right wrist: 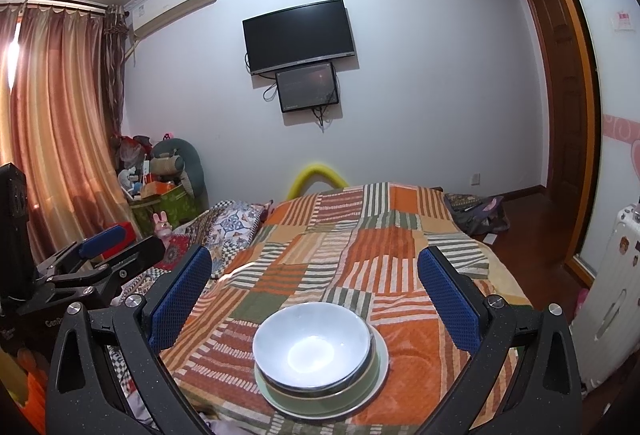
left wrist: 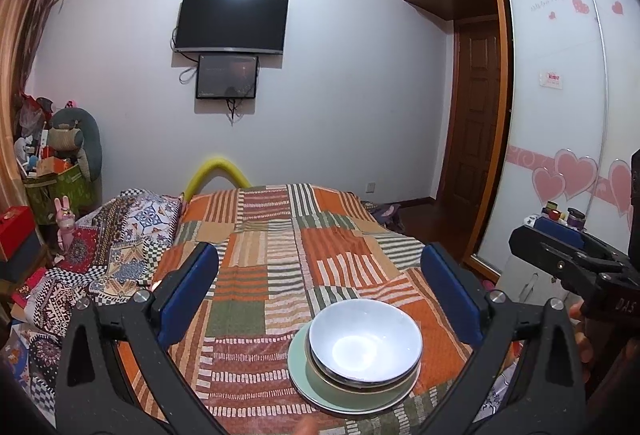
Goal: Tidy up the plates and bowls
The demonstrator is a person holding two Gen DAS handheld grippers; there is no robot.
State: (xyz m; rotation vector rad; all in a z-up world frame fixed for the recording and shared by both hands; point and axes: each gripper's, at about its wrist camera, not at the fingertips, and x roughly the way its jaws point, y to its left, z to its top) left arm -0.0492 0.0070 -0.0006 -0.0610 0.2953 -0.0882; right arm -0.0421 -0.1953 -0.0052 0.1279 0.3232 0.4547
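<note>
The left hand-held gripper [left wrist: 320, 291] hangs above the bed with its two blue-padded fingers [left wrist: 188, 291] spread wide apart and nothing between them. The right hand-held gripper [right wrist: 314, 293] is held the same way, its blue mesh pads [right wrist: 180, 295] well apart and empty. Each tool shows at the edge of the other's view: the right one comes in from the right in the left wrist view, the left one from the left in the right wrist view.

Below and in front of both grippers stands the stack of dishes, touched by neither. A white bowl [right wrist: 312, 345] sits on top, upright and empty, with a bright glare on its inner bottom. It is nested in a green dish [right wrist: 320, 393], which may be a second bowl or a deep plate; the rim alone does not settle it. That rests on a pale green plate [left wrist: 304, 375], the widest piece, lying flat on the patchwork bedspread [left wrist: 280, 235] of orange, green and striped squares, near the close edge of the bed.

Beyond the bed, a dark television [left wrist: 232, 23] hangs on the white wall with a smaller screen [left wrist: 227, 76] just under it. An air conditioner [right wrist: 176, 9] is mounted high near the curtains [right wrist: 52, 123].
</note>
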